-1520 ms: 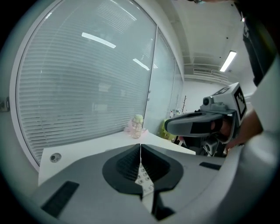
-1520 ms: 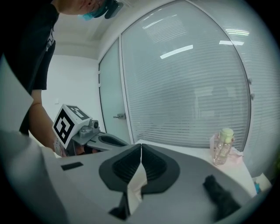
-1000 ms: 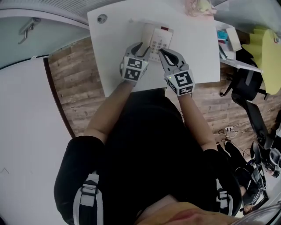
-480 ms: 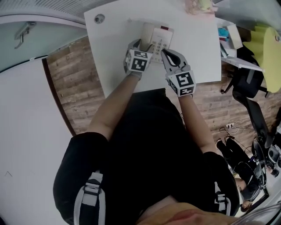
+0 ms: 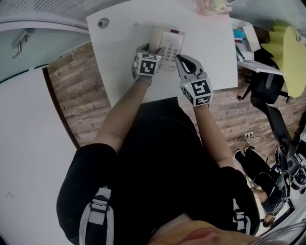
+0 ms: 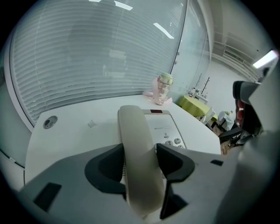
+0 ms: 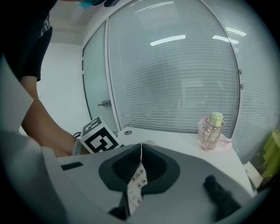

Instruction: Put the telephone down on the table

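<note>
A beige desk telephone (image 5: 171, 44) stands on the white table (image 5: 119, 57), with its handset (image 5: 155, 36) lying along its left side. My left gripper (image 5: 152, 50) reaches over the handset's near end. In the left gripper view the handset (image 6: 135, 144) lies between the wide jaws of the left gripper (image 6: 140, 161), with a dark pad (image 6: 107, 168) close on each side and the keypad base (image 6: 168, 127) to the right. My right gripper (image 5: 179, 60) is shut at the phone's near right corner. In the right gripper view, keypad buttons show through the slit of the right gripper (image 7: 139, 175).
A pale bottle on pink cloth (image 5: 213, 5) stands at the table's far edge, also seen as a bottle (image 7: 213, 131) in the right gripper view. A round cable grommet (image 5: 103, 22) is at the far left corner. An office chair (image 5: 267, 86) and a yellow table (image 5: 291, 57) stand to the right.
My left gripper has moved forward from the table in front of the phone onto the handset, and its jaws have spread around it. The right gripper has barely moved.
</note>
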`<move>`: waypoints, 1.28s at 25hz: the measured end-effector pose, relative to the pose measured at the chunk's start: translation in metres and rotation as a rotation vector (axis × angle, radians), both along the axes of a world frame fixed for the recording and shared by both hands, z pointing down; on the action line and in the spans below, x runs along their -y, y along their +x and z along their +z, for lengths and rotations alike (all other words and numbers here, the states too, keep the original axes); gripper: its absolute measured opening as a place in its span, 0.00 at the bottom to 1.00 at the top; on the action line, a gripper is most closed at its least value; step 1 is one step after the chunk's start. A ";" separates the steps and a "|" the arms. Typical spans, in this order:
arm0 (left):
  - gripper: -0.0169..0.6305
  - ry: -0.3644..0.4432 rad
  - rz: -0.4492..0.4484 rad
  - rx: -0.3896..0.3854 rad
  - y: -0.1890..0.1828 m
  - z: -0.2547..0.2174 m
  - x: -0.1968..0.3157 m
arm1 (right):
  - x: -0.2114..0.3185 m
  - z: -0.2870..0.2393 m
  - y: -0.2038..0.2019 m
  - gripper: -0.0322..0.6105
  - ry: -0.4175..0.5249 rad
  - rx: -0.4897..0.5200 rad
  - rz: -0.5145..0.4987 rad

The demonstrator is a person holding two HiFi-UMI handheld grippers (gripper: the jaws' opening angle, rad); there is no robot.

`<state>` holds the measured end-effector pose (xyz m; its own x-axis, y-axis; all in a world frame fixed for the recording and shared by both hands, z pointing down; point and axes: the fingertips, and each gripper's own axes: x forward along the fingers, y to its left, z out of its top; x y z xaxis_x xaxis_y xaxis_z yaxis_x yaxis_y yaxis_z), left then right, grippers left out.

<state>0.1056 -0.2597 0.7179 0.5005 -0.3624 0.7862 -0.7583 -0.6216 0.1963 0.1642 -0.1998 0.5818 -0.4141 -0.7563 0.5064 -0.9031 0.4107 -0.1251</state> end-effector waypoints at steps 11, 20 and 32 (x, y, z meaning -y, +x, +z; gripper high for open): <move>0.37 -0.011 -0.016 -0.012 -0.015 -0.019 -0.007 | 0.002 -0.020 -0.002 0.08 0.035 -0.005 -0.020; 0.36 0.045 -0.116 -0.021 -0.064 -0.045 -0.001 | 0.006 -0.032 -0.027 0.08 0.062 0.014 -0.084; 0.36 0.075 -0.232 0.017 -0.147 -0.049 0.024 | 0.023 -0.029 -0.073 0.08 0.054 0.020 -0.155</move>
<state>-0.0411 -0.2835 0.6691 0.3840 -0.5240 0.7603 -0.8855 -0.4423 0.1424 0.0915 -0.2232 0.5525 -0.5372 -0.7085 0.4576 -0.8262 0.5511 -0.1166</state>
